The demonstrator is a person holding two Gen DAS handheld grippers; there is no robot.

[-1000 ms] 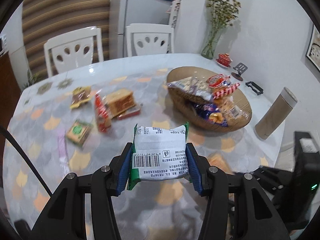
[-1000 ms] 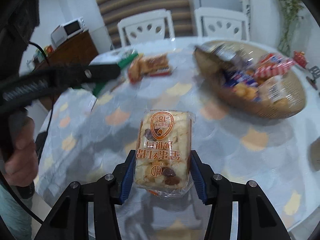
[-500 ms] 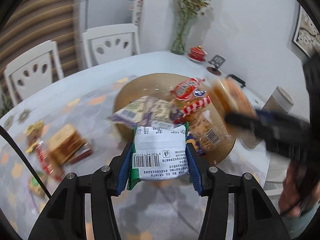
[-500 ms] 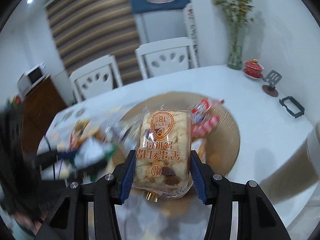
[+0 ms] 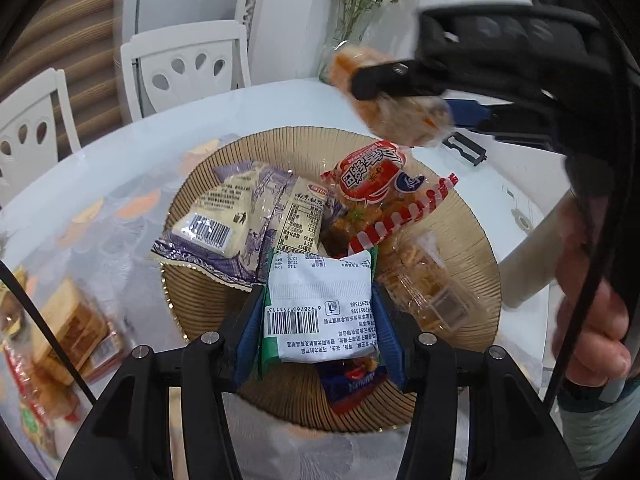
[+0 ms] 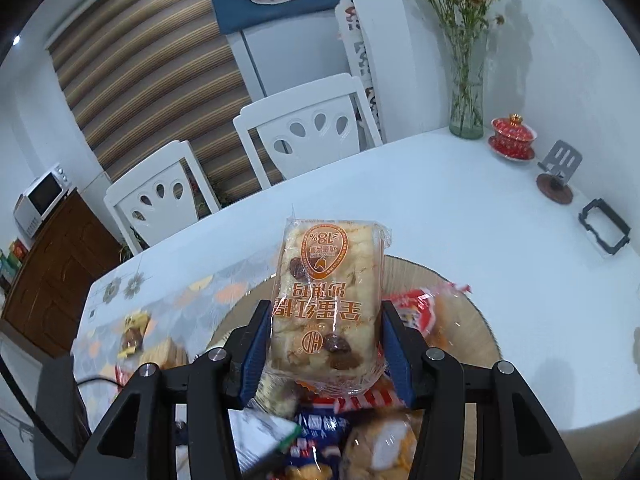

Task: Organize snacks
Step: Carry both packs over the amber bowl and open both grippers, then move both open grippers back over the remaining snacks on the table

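My left gripper [image 5: 319, 300] hangs over the near side of the round woven basket [image 5: 472, 240], shut on a white and green snack packet [image 5: 316, 332] with a barcode. Several snack packs lie in the basket under it. In the right wrist view my right gripper [image 6: 326, 316] holds a clear-wrapped raisin cake pack [image 6: 328, 280] above the same basket [image 6: 476, 320]. Its jaws are opening, and the pack is still between the blue pads. The left wrist view shows that cake pack [image 5: 384, 96] and the right gripper [image 5: 472, 64] high over the basket's far right.
Loose snacks [image 5: 68, 332] lie on the patterned table at the left. A beige cylinder [image 5: 528, 264] stands right of the basket, and a person's hand [image 5: 588, 332] is at the right edge. A vase, red tea cup [image 6: 512, 136] and small stands sit at the back right.
Both grippers have travelled from over the open table to above the basket, each still carrying its pack. The right one has risen and now hangs above the left.
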